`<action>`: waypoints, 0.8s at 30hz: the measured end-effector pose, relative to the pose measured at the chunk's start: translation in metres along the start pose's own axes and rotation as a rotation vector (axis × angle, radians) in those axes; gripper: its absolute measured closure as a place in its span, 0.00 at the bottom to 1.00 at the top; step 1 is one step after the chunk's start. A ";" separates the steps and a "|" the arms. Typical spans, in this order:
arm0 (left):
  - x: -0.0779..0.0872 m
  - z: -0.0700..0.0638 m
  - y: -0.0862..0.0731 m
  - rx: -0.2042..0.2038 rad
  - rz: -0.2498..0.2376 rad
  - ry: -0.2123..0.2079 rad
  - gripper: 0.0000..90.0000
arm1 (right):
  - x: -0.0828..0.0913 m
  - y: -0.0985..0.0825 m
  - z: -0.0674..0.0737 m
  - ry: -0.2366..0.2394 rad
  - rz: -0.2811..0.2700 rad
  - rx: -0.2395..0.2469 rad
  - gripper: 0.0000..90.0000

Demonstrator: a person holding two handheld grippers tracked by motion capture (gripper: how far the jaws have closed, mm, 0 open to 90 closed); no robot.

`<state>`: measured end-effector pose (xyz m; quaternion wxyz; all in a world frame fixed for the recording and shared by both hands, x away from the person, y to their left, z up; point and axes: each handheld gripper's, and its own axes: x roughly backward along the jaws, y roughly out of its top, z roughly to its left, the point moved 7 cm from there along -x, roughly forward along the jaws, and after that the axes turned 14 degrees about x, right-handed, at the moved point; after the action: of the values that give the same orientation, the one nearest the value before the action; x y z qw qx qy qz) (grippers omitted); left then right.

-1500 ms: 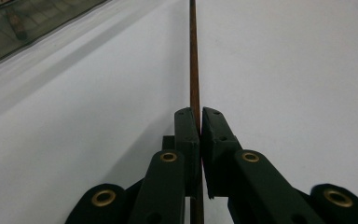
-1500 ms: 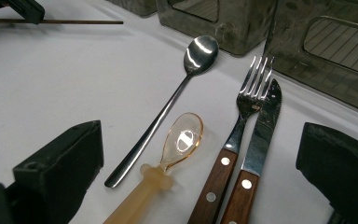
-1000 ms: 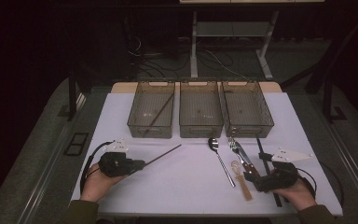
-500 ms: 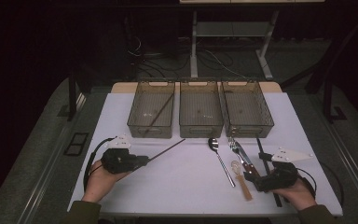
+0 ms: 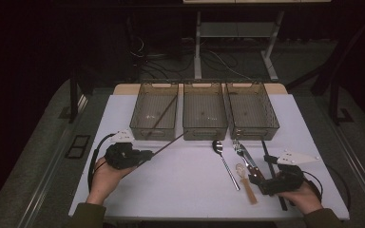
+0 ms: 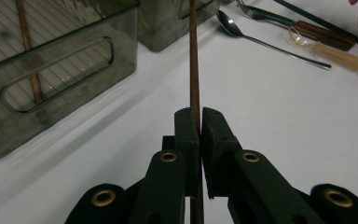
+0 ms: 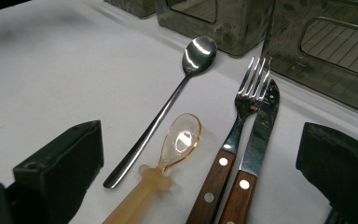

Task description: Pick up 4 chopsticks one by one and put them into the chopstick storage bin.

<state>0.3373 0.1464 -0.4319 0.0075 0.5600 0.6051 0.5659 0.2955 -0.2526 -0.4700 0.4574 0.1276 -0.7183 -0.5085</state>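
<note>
The left gripper clamps a brown chopstick at the table's near left, its tip by the left bin. The right gripper gapes wide over the cutlery.

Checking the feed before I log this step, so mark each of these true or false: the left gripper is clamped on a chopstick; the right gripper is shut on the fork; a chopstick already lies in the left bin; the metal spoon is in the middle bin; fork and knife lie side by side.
1. The left gripper is clamped on a brown chopstick. True.
2. The right gripper is shut on the fork. False: its jaws stand wide apart, with the cutlery lying on the table between them.
3. A second chopstick lies in the left bin. True.
4. The metal spoon is in the middle bin. False: it lies on the white table in front of the bins.
5. The fork and the knife lie side by side. True.
</note>
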 end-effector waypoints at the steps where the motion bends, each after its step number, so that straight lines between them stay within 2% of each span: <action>1: -0.001 0.001 0.001 0.002 -0.003 0.003 0.95 | 0.000 0.000 0.000 0.000 0.001 -0.002 0.01; 6: -0.002 0.003 0.008 0.008 -0.009 0.011 0.95 | 0.000 0.000 0.001 0.002 0.000 0.003 0.01; 12: -0.003 0.007 0.024 0.020 -0.042 0.023 0.95 | 0.000 0.000 0.000 0.001 -0.001 0.001 0.01; 24: -0.011 0.023 0.051 0.046 -0.070 0.061 0.95 | 0.001 0.000 -0.001 -0.005 -0.005 0.001 0.01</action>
<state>0.3902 0.1410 -0.4115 -0.0039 0.5211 0.6369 0.5681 0.2959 -0.2542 -0.4694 0.4540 0.1285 -0.7195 -0.5096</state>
